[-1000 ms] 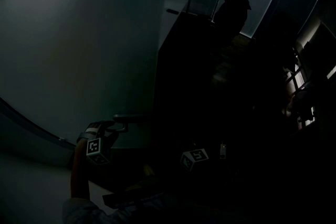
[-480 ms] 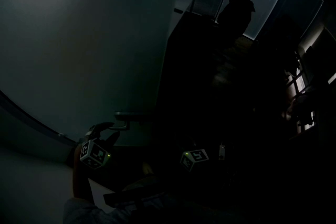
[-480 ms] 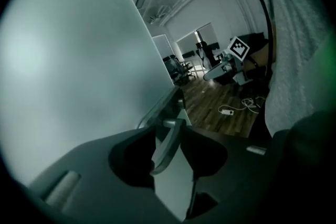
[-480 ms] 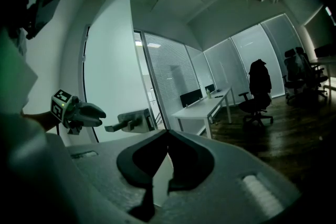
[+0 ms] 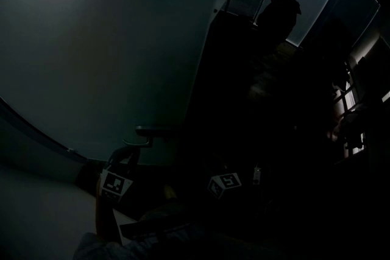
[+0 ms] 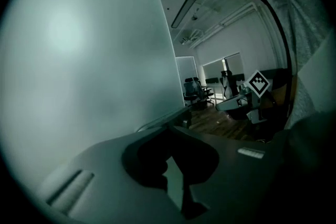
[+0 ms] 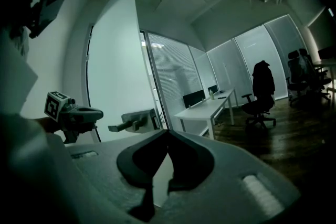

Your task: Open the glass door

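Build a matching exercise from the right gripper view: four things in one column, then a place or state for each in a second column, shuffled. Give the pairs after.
Things
1. pale frosted glass door
2. grey lever door handle
3. long white desk
4. black office chair

Places or states
A. dark garment draped over its back
B. fixed at the door's edge, lever pointing left
C. tall blank panel at the left of the view
D. beside the window blinds, a dark monitor on top

Pairs: 1-C, 2-B, 3-D, 4-A
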Demonstrator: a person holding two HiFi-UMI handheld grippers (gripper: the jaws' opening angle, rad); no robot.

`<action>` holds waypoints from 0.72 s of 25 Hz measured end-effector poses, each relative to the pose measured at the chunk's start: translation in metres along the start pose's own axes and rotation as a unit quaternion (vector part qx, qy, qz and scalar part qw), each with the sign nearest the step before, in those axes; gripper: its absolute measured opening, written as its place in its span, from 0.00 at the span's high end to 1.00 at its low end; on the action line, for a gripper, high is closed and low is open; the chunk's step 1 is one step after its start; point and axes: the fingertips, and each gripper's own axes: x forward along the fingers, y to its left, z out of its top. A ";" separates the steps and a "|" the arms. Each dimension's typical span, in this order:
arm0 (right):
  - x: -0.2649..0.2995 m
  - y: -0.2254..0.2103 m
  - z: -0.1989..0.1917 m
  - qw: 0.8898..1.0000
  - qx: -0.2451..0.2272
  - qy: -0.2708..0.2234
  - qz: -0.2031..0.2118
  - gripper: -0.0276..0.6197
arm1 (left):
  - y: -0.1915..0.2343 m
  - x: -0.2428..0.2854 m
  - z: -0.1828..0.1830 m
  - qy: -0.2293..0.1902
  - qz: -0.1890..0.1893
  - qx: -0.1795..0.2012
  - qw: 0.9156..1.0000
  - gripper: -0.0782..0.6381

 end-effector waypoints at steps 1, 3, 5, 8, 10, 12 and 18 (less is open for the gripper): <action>0.000 0.002 0.001 1.000 0.000 -0.001 0.002 0.95 | 0.001 0.000 0.002 -0.009 0.008 -0.013 1.000 0.88; 0.001 0.006 0.002 1.000 -0.001 -0.003 0.007 0.95 | 0.001 0.001 0.007 -0.028 0.023 -0.035 0.999 0.89; 0.000 0.011 0.006 1.000 -0.001 -0.004 0.011 0.95 | 0.000 0.003 0.012 -0.042 0.036 -0.047 0.997 0.89; 0.001 0.016 0.009 1.000 -0.001 -0.008 0.017 0.95 | -0.003 0.007 0.012 -0.054 0.050 -0.062 0.995 0.89; 0.002 0.019 0.009 1.000 -0.004 -0.011 0.020 0.95 | -0.005 0.009 0.010 -0.057 0.057 -0.072 0.994 0.89; 0.001 0.021 0.013 1.000 -0.003 -0.013 0.021 0.95 | -0.008 0.009 0.012 -0.060 0.064 -0.079 0.993 0.89; 0.002 0.029 0.022 0.999 -0.002 -0.022 0.029 0.95 | -0.021 0.011 0.021 -0.078 0.067 -0.096 0.990 0.89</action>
